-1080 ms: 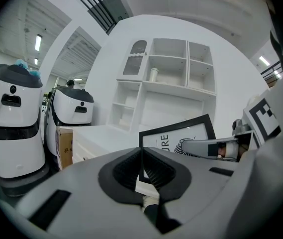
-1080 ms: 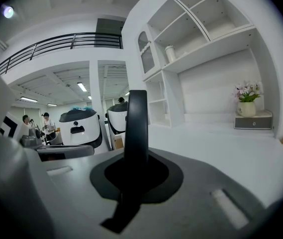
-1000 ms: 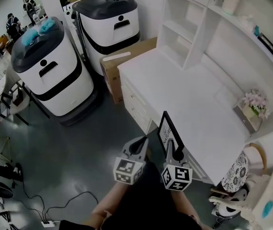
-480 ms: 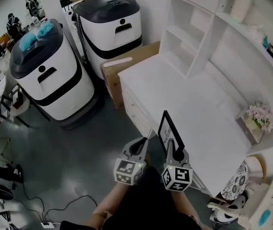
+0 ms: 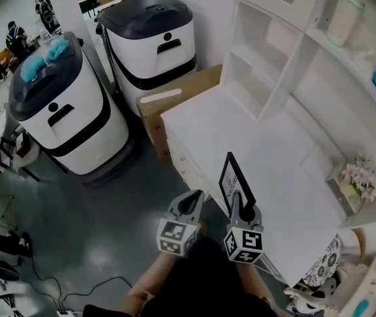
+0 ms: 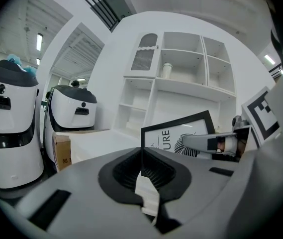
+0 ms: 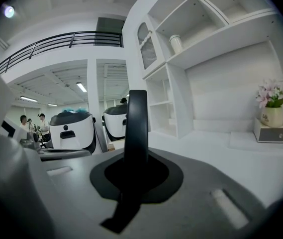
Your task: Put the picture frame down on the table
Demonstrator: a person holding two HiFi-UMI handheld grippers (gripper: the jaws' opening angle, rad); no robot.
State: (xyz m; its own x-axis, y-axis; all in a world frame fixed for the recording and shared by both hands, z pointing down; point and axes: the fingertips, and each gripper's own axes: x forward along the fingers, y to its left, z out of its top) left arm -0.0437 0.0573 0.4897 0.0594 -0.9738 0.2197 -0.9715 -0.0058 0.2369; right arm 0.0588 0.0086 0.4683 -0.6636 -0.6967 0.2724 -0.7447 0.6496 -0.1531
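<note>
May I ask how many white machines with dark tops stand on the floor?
2: one machine at the left, with something teal on top; the other beside the cardboard box. Others may be hidden.

Parked side by side at left: nearer white machine with blue cloth on its dark lid, farther white machine behind. Cardboard box just beside the farther one. White shelf unit at back, jar on upper shelf. Pink flowers at right. Probably cables on grey floor. People far off, top left.

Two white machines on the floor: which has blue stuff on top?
The left machine, with a teal bundle on top; the right machine has none.
</note>
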